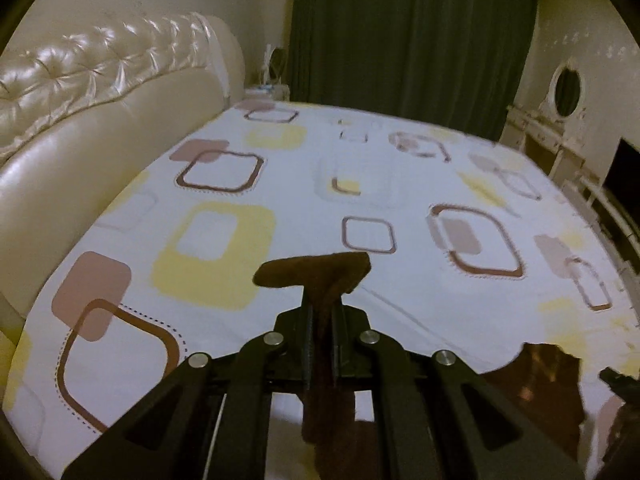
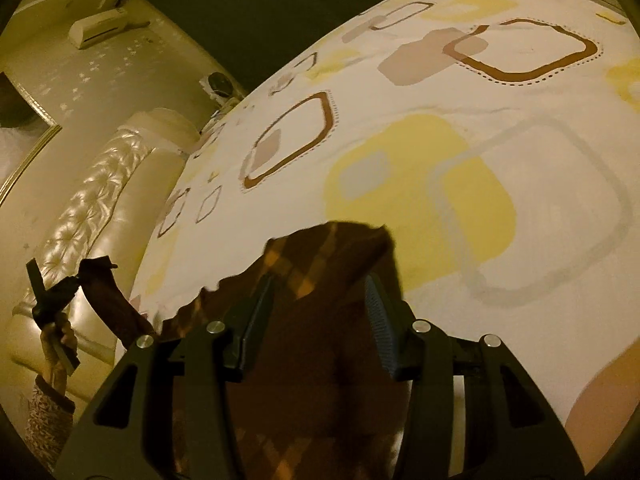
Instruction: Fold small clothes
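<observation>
A small brown plaid garment (image 2: 328, 248) is lifted above the patterned bed sheet (image 2: 440, 120). My right gripper (image 2: 320, 284) is shut on a bunched part of it, the cloth filling the gap between the blue pads. My left gripper (image 1: 322, 300) is shut on a dark brown end of the same garment (image 1: 316, 270), which pokes out past the fingertips and hangs down behind them. In the right wrist view the left gripper (image 2: 52, 300) is raised at the far left with a brown strip (image 2: 108, 292) stretched from it. The garment's lower part is hidden.
The bed sheet (image 1: 280, 200) is white with brown and yellow squares. A tufted cream headboard (image 1: 80, 128) runs along the left. A dark curtain (image 1: 400, 40) hangs behind the bed and a white dresser with an oval mirror (image 1: 564, 88) stands at the right.
</observation>
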`<state>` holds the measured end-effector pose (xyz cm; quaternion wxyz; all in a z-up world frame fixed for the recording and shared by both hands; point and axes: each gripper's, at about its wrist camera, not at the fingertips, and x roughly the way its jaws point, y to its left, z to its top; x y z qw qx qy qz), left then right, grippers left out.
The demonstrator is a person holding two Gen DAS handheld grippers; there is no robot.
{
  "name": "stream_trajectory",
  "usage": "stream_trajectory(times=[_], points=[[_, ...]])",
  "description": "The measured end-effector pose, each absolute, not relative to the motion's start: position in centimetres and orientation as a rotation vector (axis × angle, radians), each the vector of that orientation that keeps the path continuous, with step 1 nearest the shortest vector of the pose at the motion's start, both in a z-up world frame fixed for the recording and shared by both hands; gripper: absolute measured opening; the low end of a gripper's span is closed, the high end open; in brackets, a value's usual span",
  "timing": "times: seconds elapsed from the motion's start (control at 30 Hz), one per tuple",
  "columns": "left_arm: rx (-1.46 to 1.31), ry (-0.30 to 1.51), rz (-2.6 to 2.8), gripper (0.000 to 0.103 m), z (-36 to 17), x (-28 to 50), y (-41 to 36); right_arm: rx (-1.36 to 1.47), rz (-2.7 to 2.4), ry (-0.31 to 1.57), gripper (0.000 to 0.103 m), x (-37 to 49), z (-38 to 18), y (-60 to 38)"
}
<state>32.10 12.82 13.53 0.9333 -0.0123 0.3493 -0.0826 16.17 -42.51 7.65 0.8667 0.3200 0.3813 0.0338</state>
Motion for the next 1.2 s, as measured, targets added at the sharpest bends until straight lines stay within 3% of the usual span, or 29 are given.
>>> stream_trajectory(times=[0.37,0.63,0.9,1.2], points=[[-0.059,0.551,-0.284,0.007,22.2,25.0,10.6,0.675,0.147,0.824,0.047,10.9,8.7,-37.9],[0.010,0.523,-0.406,0.007,24.5,21.9,3.9,0.709,0.168,0.858,0.047,8.0,7.5,-37.1],[0.093,0.622,-0.570,0.007,18.8,19.8,-8.3,0.733,0.160,0.891,0.047,5.7,6.0,-38.3],[0.182,0.814,-0.645,0.007,6.9,18.1,-20.7,0.789,0.136,0.902,0.047,3.8,4.1,-40.7]])
